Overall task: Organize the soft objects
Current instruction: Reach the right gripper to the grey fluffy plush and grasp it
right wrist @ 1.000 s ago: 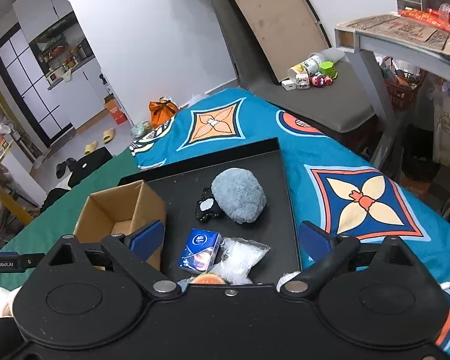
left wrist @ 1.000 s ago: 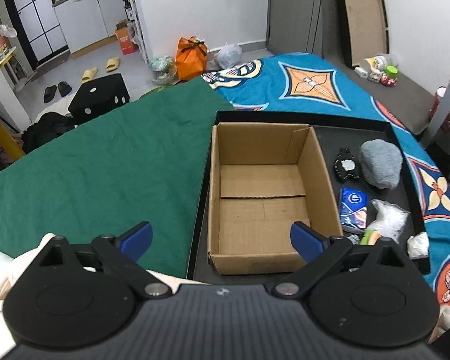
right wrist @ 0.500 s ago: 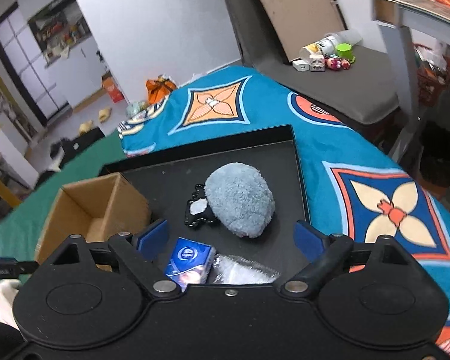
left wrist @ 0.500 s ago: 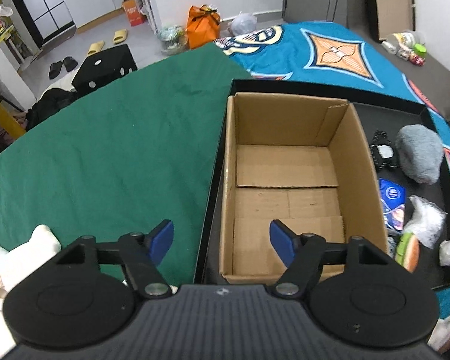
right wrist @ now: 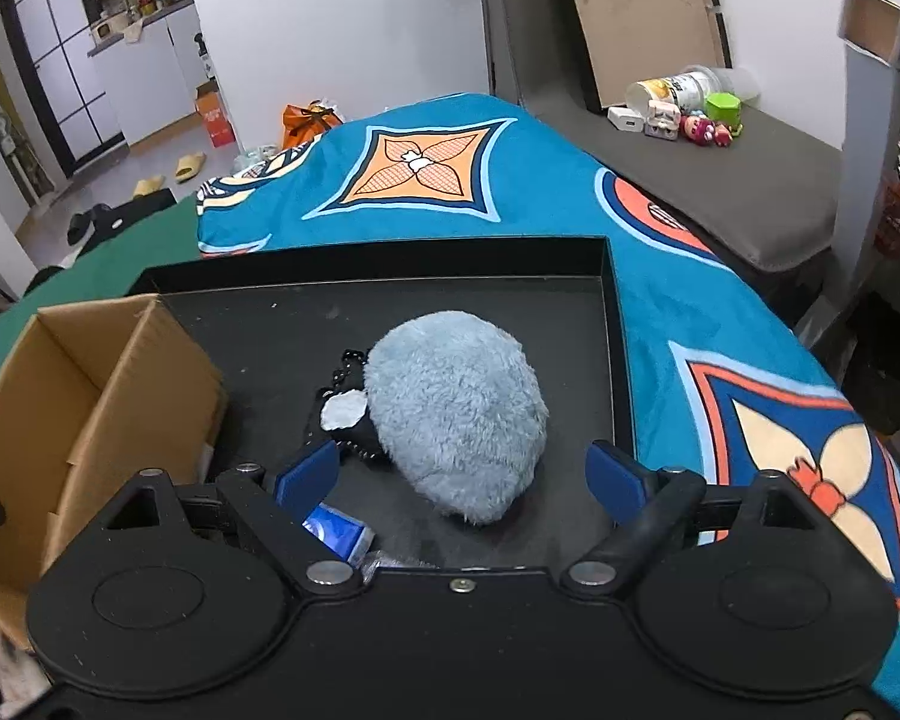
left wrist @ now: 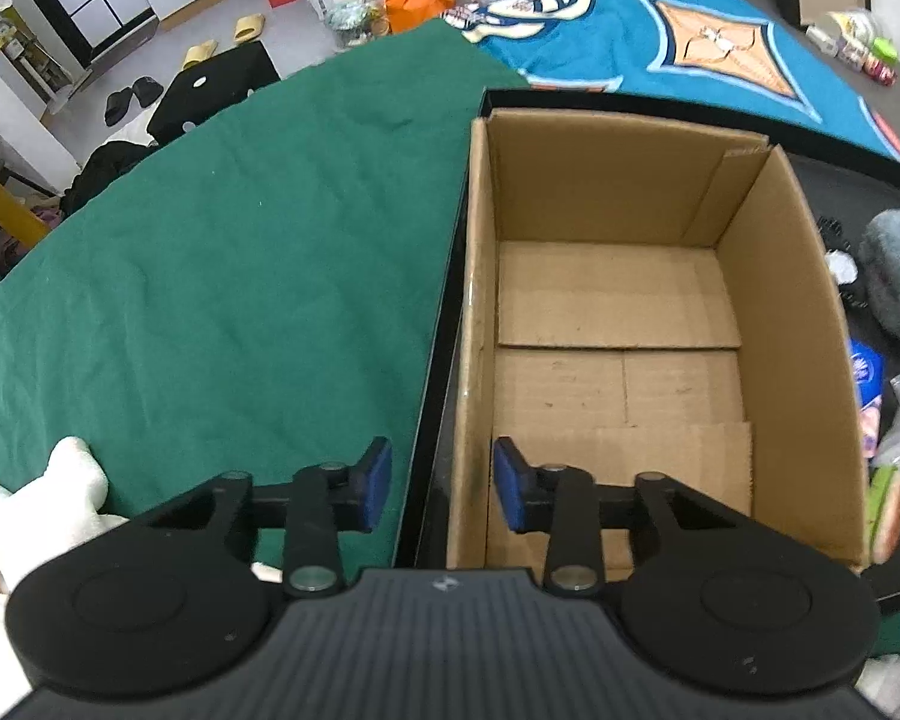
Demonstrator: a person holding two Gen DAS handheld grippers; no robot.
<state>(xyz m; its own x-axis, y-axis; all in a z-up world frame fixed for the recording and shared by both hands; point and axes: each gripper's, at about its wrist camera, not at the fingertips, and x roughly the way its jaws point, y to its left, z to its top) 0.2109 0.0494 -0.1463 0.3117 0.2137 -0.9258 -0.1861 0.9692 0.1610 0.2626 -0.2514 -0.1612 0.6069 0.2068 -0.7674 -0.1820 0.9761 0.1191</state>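
Both views are evenly and brightly lit by soft indoor light; shadows are faint. Strong fisheye bending is seen toward the edges. Slight blur is noticed at the right margins.

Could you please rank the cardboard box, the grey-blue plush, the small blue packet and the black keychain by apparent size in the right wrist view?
1. cardboard box, partly cut off
2. grey-blue plush
3. black keychain and blue packet: both partly hidden, so no ranking between them.

Both wrist views look down, sharing the cardboard box (left wrist: 618, 330) and tray (right wrist: 606, 324).
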